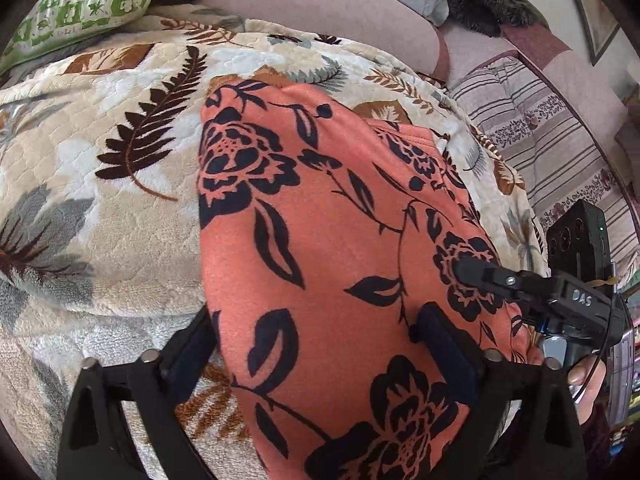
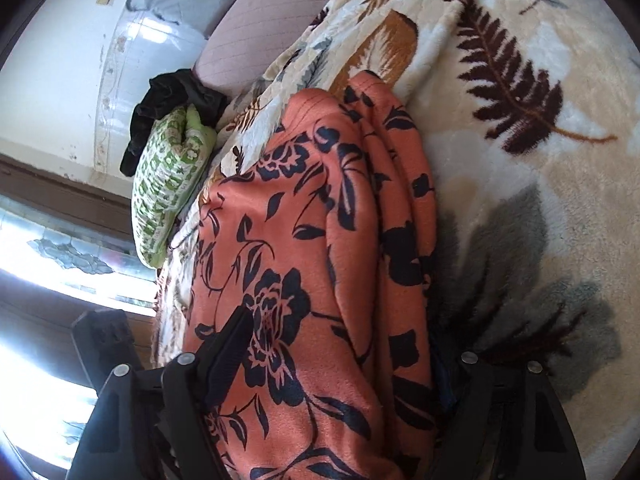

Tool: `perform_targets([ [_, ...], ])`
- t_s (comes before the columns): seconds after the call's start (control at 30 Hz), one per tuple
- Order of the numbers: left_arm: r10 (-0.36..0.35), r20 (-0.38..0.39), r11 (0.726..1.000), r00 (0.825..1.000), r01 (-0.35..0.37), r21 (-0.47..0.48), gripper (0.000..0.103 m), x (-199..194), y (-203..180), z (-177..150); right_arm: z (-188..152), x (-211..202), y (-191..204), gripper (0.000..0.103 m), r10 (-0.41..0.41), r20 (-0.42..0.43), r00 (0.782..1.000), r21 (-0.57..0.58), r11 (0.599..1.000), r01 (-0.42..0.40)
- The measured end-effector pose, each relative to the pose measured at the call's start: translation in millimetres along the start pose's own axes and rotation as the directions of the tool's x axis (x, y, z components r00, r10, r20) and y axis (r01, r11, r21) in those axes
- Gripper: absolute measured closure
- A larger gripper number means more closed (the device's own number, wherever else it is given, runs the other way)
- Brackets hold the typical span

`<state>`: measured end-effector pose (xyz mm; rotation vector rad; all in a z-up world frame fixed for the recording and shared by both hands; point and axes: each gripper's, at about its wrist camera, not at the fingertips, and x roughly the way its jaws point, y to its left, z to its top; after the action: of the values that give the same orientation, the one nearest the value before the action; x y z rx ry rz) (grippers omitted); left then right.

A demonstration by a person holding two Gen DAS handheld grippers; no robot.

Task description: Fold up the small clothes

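The orange garment with dark flowers (image 1: pixel 320 240) lies folded on the leaf-print blanket (image 1: pixel 100 160) covering the bed. The left tongs (image 1: pixel 316 344) are spread wide, one finger on each side of the garment's near end, cloth bulging between them. The right tongs (image 2: pixel 340 356) straddle the garment's layered folds likewise, spread, their far finger mostly hidden by cloth. Beyond the garment, a green-patterned pillow (image 2: pixel 168 184) rests near the blanket's edge.
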<state>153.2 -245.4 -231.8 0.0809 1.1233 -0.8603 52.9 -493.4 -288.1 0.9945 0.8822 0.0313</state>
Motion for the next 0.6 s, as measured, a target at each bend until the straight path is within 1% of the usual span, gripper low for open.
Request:
perform_targets([
  [0.03, 0.007, -0.002, 1.000, 1.000, -0.007, 0.010, 0.023, 0, -1, 0, -2, 3, 6, 0.031, -0.033, 0.007, 0.999, -0.034, 0.999, 0.033],
  [0.07, 0.014, 0.005, 1.000, 1.000, -0.014, 0.015, 0.025, -1, -2, 0, -4, 4, 12, 0.038, -0.054, 0.017, 0.998, -0.063, 0.996, 0.055],
  [0.1, 0.017, 0.012, 1.000, 1.000, -0.017, 0.015, 0.033, -2, -2, 0, -5, 5, 16, 0.045, -0.065, 0.027, 0.998, -0.080, 0.995, 0.067],
  [0.13, 0.018, 0.019, 1.000, 1.000, -0.018, 0.011, 0.040, -4, -1, 0, -6, 5, 19, 0.047, -0.072, 0.035, 0.997, -0.093, 0.993, 0.075],
  [0.17, 0.012, 0.026, 1.000, 1.000, -0.012, 0.001, 0.043, -5, 1, 0, -6, 4, 22, 0.050, -0.084, 0.048, 0.995, -0.106, 0.990, 0.089],
  [0.23, 0.006, 0.040, 1.000, 0.999, -0.006, -0.009, 0.053, -9, 2, 1, -8, 3, 28, 0.052, -0.105, 0.071, 0.992, -0.128, 0.985, 0.113],
  [0.3, 0.017, 0.053, 1.000, 0.998, -0.017, 0.001, 0.056, -12, 0, 1, -9, 1, 34, 0.055, -0.117, 0.100, 0.988, -0.152, 0.980, 0.132],
  [0.4, 0.049, 0.077, 0.998, 0.996, -0.051, 0.026, 0.060, -18, -5, 1, -13, -4, 49, 0.057, -0.125, 0.153, 0.980, -0.213, 0.965, 0.156],
  [0.6, 0.107, 0.135, 0.993, 0.985, -0.112, 0.028, 0.061, -43, -5, 3, -18, -10, 71, 0.059, -0.067, 0.210, 0.975, -0.285, 0.950, 0.127],
])
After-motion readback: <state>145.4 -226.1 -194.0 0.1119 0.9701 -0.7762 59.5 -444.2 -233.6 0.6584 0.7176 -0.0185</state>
